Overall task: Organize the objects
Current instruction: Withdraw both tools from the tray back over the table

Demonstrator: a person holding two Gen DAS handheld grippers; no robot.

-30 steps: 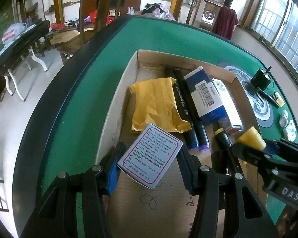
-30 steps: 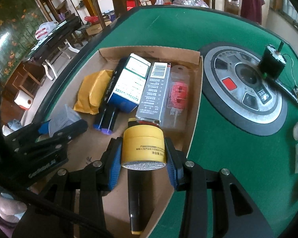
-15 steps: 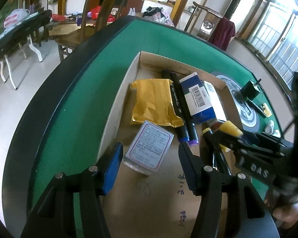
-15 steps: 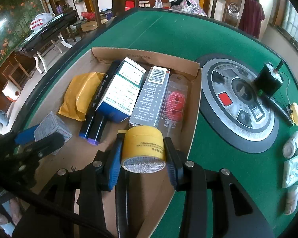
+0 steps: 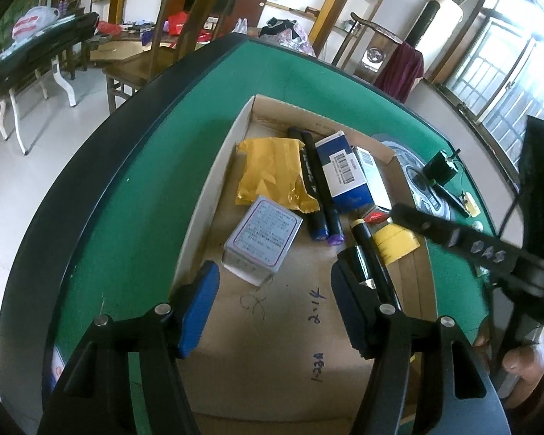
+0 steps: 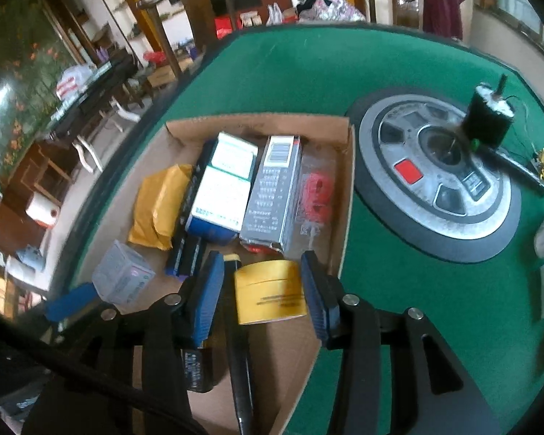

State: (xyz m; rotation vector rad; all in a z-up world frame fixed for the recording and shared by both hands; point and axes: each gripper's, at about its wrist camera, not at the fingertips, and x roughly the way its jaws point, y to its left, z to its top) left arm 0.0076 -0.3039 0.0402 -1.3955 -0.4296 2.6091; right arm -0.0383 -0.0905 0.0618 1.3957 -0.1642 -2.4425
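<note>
Between our right gripper (image 6: pixel 261 286) fingers, opening: squat yellow plastic jar (image 6: pixel 268 295), light, rigid, slick; grip sidewall. Left gripper (image 5: pixel 272 301) opening, empty; small grey printed carton (image 5: pixel 263 237) released.

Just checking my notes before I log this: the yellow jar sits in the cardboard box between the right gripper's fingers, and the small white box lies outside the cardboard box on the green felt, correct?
Not quite. The small white box lies inside the cardboard box, beside the yellow packet, as the left wrist view shows. The yellow jar does sit between the right gripper's opening fingers.

Handwritten "2.1" on cardboard box floor (image 5: pixel 301 326).
</note>
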